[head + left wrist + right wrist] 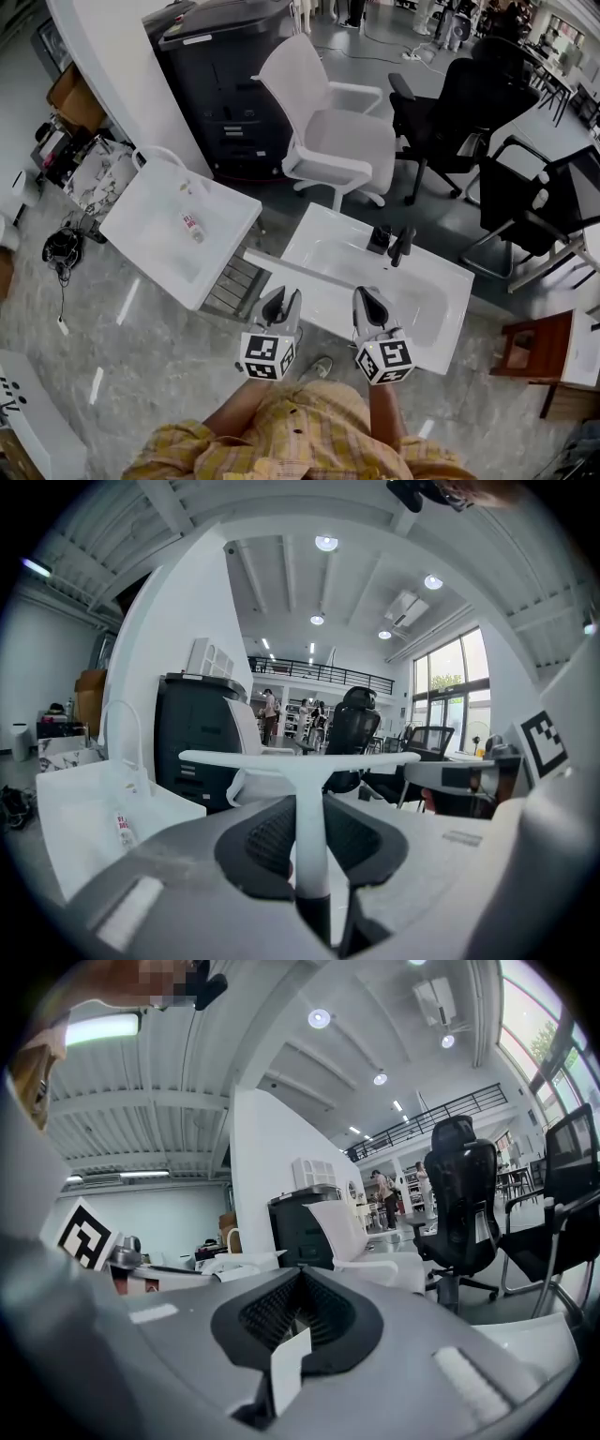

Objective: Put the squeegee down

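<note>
The squeegee [300,757] is white and T-shaped, with a long thin blade across the top. My left gripper [310,808] is shut on its handle, and the blade stands level just beyond the jaw tips. In the head view the blade [281,265] hangs over the near edge of a white table [441,281], in front of the left gripper [281,300]. To its right, over the same table edge, my right gripper [372,298] has its jaws together. In the right gripper view the right gripper [300,1283] meets at the tips; a small white tab [286,1372] shows low between the jaws.
Small black objects [391,244] stand on the white table. A second white table [150,234] at the left carries a small bottle [190,225]. Behind are a white chair [328,122], black chairs [459,103], a dark cabinet [225,75] and a wooden stool [530,347].
</note>
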Available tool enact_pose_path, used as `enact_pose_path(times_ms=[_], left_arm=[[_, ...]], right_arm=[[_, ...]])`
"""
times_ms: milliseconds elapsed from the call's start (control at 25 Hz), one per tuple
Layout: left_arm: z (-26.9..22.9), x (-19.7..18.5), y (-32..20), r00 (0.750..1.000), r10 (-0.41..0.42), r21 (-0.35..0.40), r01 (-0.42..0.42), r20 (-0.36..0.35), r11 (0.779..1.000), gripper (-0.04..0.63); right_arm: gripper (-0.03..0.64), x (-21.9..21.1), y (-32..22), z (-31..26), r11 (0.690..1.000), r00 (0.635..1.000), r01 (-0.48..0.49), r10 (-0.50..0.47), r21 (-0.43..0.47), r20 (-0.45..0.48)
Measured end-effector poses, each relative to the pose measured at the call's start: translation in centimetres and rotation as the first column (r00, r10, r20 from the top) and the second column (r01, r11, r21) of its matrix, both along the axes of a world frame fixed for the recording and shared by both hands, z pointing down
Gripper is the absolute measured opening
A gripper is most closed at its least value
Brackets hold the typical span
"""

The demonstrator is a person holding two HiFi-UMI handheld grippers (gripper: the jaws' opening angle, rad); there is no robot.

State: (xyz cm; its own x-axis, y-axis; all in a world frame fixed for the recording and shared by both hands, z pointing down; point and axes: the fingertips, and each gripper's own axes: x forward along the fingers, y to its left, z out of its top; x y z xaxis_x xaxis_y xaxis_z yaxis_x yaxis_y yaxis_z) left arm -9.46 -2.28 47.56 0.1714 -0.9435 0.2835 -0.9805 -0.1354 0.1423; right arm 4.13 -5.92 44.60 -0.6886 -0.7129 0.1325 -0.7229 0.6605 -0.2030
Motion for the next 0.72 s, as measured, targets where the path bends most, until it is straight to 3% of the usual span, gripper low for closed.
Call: enact_pose_path(times_ms=[240, 720], left_arm=[[1.2, -0.1, -2.2, 1.0, 0.015, -0.041, -0.014, 0.004, 0.999, 0.087], [3.8, -2.7, -7.9, 0.993, 0.113, -0.114, -0.11, 0.02, 0.987, 0.087]], right_arm=[[0.0, -0.3, -1.3, 1.4, 0.999, 1.0, -0.009, 0.009, -0.053, 0.0], [0.0, -1.9, -5.0, 3.9, 0.984, 0.992, -0.127, 0.125, -0.124, -0.024]])
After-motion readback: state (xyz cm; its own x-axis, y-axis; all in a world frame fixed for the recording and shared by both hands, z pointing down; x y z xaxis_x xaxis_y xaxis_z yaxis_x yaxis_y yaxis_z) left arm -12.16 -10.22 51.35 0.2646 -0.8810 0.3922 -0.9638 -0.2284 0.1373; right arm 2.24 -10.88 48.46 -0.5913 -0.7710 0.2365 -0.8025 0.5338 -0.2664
